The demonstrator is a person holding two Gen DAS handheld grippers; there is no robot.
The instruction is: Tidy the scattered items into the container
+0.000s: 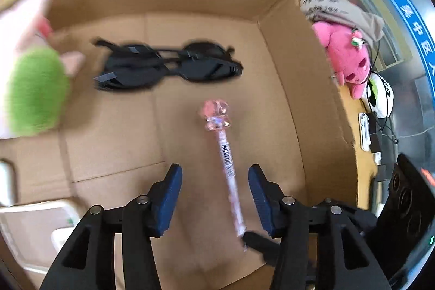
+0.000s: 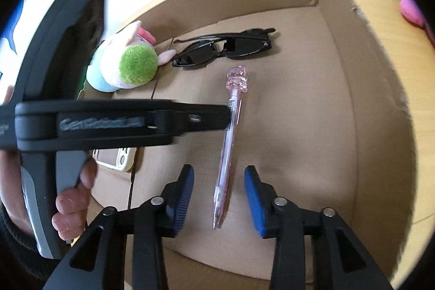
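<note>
A cardboard box holds black sunglasses, a pink pen with a figure top, a plush with green hair and a white phone. My left gripper is open and empty above the box floor, with the pen lying between its fingers below. My right gripper is open and empty over the pen's lower end. The left gripper's body crosses the right wrist view.
Outside the box on the right, on a wooden table, lie a pink plush, a white plush, a beige printed cloth and small white devices. A white box sits at lower left.
</note>
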